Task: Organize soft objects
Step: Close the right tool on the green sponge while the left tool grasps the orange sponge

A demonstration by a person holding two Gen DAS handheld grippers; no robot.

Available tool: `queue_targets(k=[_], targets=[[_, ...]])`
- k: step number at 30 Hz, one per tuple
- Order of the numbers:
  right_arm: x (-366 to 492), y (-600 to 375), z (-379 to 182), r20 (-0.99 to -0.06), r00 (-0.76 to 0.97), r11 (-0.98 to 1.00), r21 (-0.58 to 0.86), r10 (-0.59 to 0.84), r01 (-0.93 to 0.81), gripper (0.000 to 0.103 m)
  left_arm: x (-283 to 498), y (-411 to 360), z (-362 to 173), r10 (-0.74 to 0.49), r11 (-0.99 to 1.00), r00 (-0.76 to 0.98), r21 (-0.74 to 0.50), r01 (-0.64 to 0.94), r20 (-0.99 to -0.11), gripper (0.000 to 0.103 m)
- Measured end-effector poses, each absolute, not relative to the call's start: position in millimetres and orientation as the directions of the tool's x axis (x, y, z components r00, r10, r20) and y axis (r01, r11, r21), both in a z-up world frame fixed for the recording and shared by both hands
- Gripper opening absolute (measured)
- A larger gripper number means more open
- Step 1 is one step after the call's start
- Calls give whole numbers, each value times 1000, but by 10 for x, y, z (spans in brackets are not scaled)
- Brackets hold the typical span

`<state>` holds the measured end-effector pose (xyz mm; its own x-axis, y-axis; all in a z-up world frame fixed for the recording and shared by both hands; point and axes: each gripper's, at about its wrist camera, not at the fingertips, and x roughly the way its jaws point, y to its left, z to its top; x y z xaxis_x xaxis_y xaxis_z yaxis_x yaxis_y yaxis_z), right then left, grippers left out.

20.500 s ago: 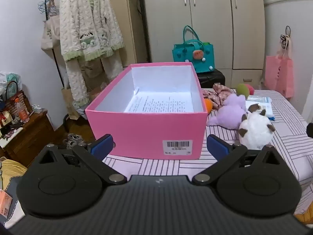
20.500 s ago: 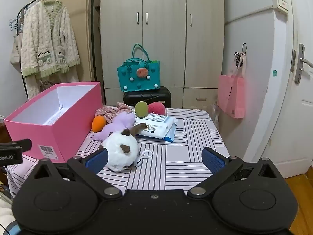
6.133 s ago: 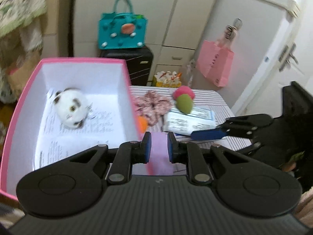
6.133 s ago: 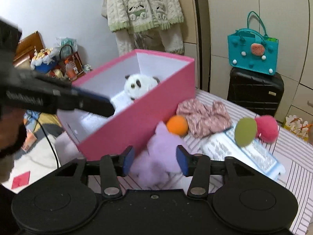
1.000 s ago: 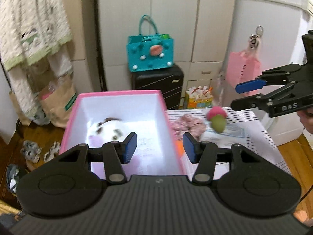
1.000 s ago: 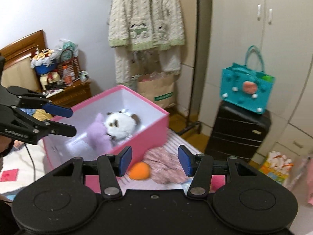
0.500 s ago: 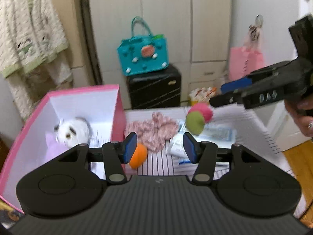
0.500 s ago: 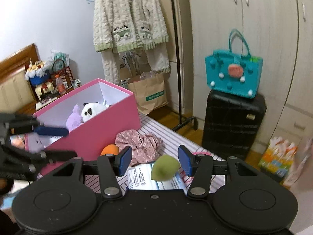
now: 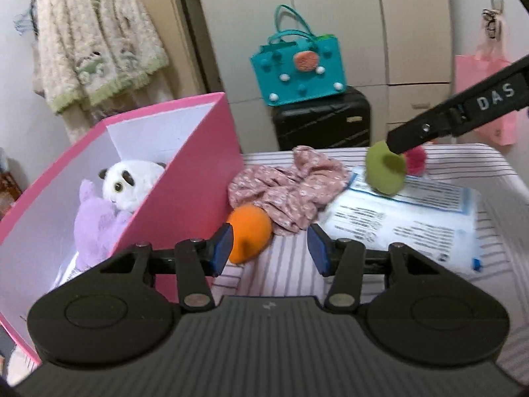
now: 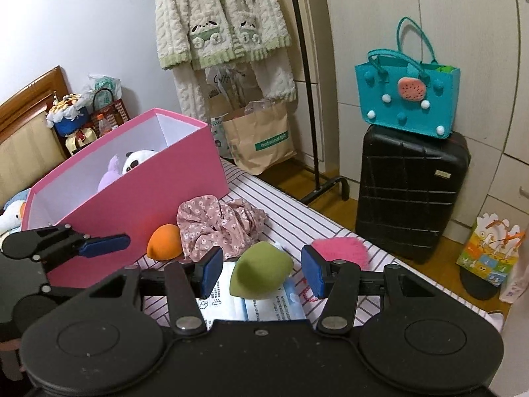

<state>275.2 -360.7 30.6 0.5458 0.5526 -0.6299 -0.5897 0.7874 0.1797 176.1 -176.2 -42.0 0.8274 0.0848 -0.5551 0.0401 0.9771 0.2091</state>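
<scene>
Because the green sponge (image 10: 261,269) looks light and squashy, the right tool (image 10: 261,269), open and straddling it, should pinch its wide middle gently.

A table with a striped cloth (image 10: 297,218) fills the lower middle of the right wrist view. On it sit a pink box (image 10: 139,198) at the left, an orange sponge (image 10: 164,242), a flowery pink cloth (image 10: 218,223), a fluffy pink ball (image 10: 344,250) and a white and blue pack (image 9: 406,218).

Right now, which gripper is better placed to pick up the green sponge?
The right gripper. Its open jaws already frame the green sponge lying on the wipes pack. The left gripper is open nearer the orange sponge beside the pink box, so it suits that one instead.
</scene>
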Motion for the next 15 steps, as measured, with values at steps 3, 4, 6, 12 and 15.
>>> queue_targets(k=[3,4,6,12,15], targets=[[2778,-3584,278,-630,534,779,192,564,-596,58,1799,-1821,-448,129,964,836,264,20,-533,49],[2781,-3576,269,-629,532,777,195,567,-598,58,1829,-1842,-453,139,961,835,276,16,-532,49],[2789,-3564,257,-628,526,773,202,573,-601,58,1884,-1883,-463,154,953,832,301,16,-533,49],[2805,-3511,164,-639,534,786,186,553,-590,58,1984,-1907,-487,175,941,818,337,25,-548,50],[2826,-3480,104,-652,535,791,169,538,-589,58,2019,-1911,-492,177,940,812,340,29,-557,50]])
